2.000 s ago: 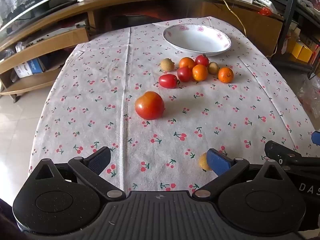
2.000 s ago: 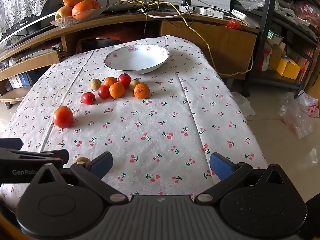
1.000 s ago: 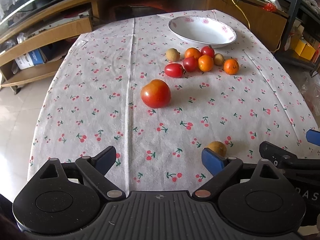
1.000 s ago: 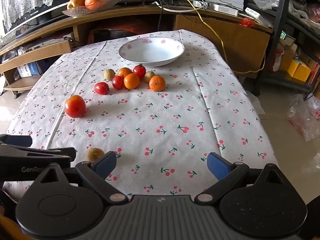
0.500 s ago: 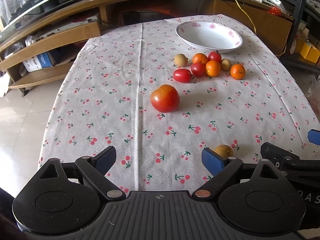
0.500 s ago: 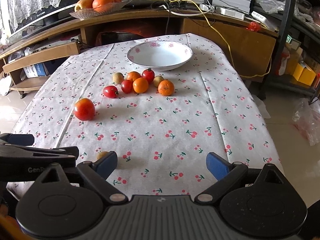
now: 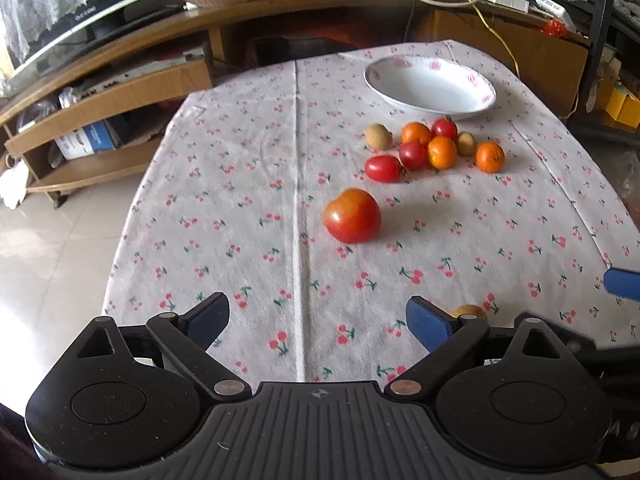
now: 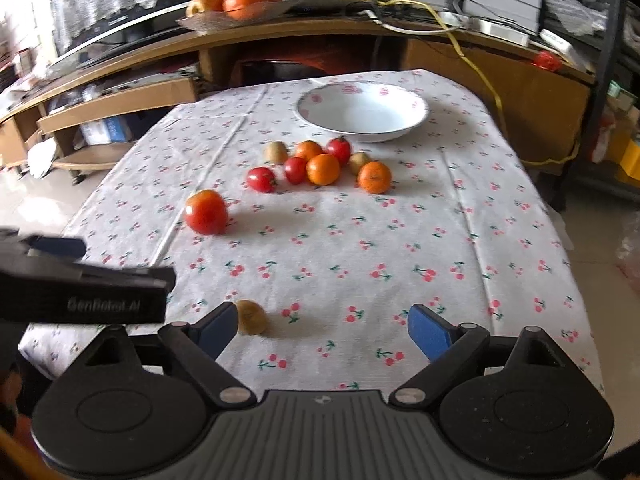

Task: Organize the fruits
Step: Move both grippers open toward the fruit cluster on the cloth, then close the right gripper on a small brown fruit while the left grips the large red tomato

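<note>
Both our tools, left tool and right tool, hover wide and empty. The big tomato sits alone mid-surface, before the bowl; probably soft and smooth, so we'd pinch gently across its widest part.
</note>
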